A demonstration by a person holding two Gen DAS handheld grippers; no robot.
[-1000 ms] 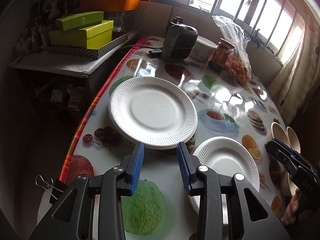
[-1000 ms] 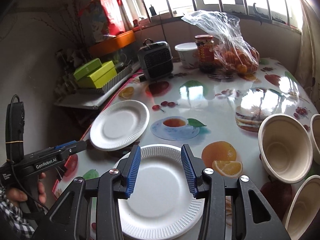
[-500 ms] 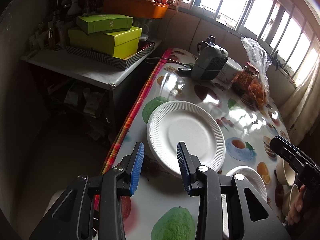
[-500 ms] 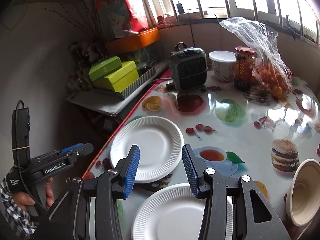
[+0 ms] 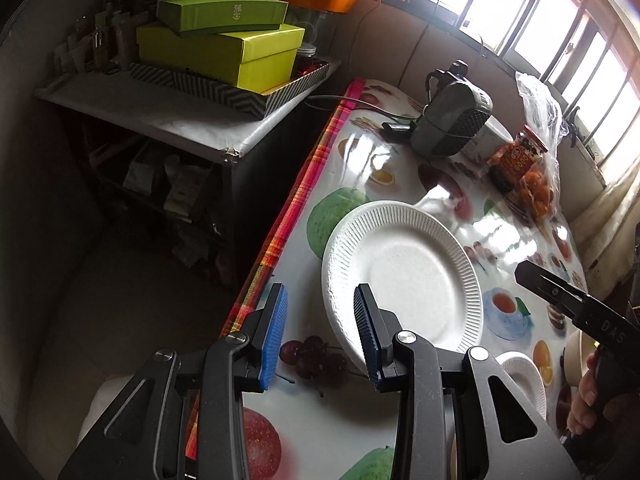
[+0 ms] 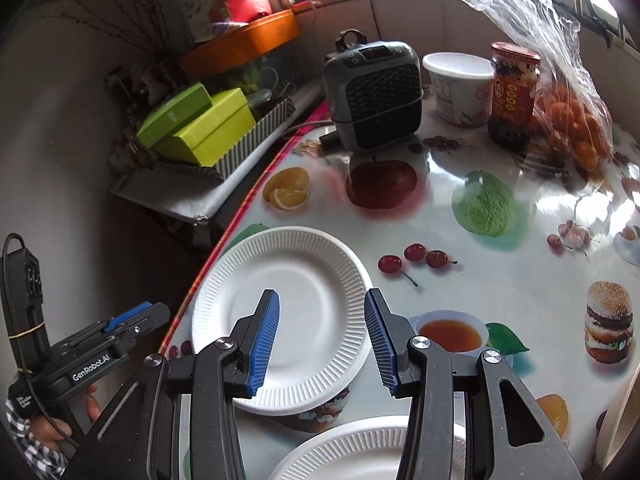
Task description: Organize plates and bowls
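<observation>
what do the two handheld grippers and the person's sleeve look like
Both the left gripper and the right gripper have black plastic arms with silver pivot screws and ribbed blue finger pads. The left one's body carries white "GenRobot.AI" lettering, plus a black cable tied with a band. The sleeve is a dark-and-white check.

Large white paper plate [image 6: 298, 312]: ribbed rim, upright, empty, near counter's [image 6: 500, 280] striped edge. Second white paper plate [image 6: 360, 450]: nearer the camera, partly hidden. Cream bowl [image 5: 576, 360]: only its rim visible.
</observation>
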